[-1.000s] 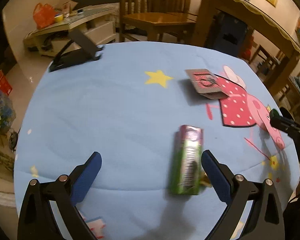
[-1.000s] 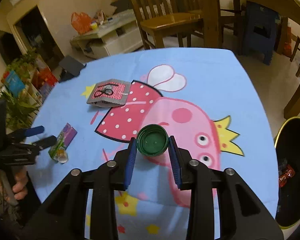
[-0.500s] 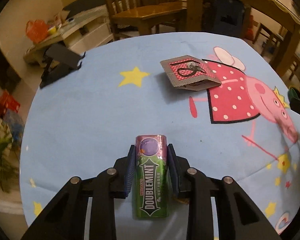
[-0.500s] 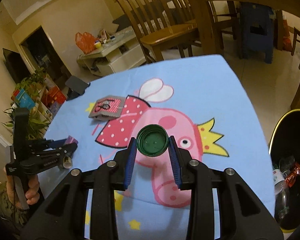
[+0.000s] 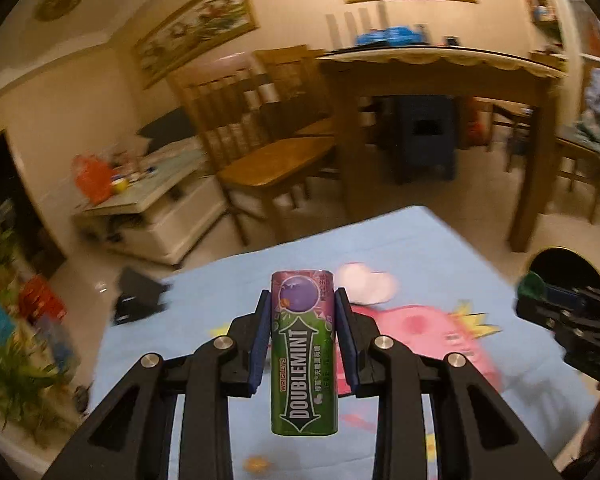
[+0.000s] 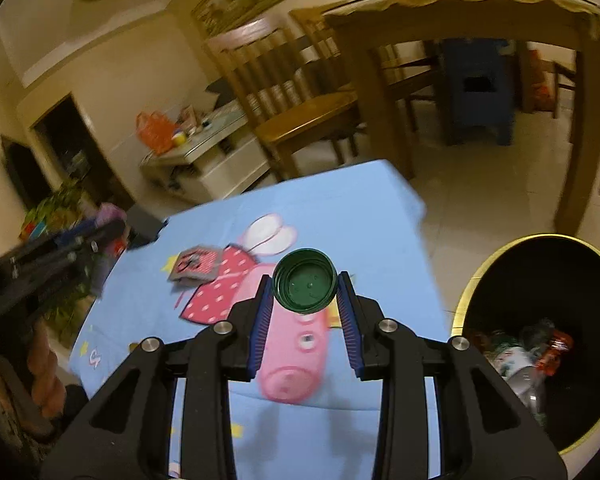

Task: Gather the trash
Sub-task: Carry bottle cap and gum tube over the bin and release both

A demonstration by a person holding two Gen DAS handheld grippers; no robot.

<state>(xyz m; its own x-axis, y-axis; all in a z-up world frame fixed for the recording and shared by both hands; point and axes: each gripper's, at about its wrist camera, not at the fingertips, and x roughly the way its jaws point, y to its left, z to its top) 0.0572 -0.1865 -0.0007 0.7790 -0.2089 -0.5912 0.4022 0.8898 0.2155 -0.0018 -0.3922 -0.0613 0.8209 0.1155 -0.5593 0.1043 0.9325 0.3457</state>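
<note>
My left hand-held gripper [image 5: 302, 308] has just closed its blue pads on the green and purple Doublemint gum canister [image 5: 303, 354], gripping it by its sides with the purple end pointing away from me, lifted clear above the blue cartoon-print worktop [image 5: 204, 320]. At about three o'clock in that view, the right hand-held gripper [image 6: 305, 290] comes in from the edge, its pads pinched on a dark green bottle cap [image 6: 305, 286] whose open side faces the camera. Below and to about ten o'clock of the cap, a small grey and red packet [image 6: 194, 266] lies flat on the worktop. At four o'clock of the cap stands a black trash bin [image 6: 466, 300] with a gold rim, holding wrappers and a plastic bottle.
</note>
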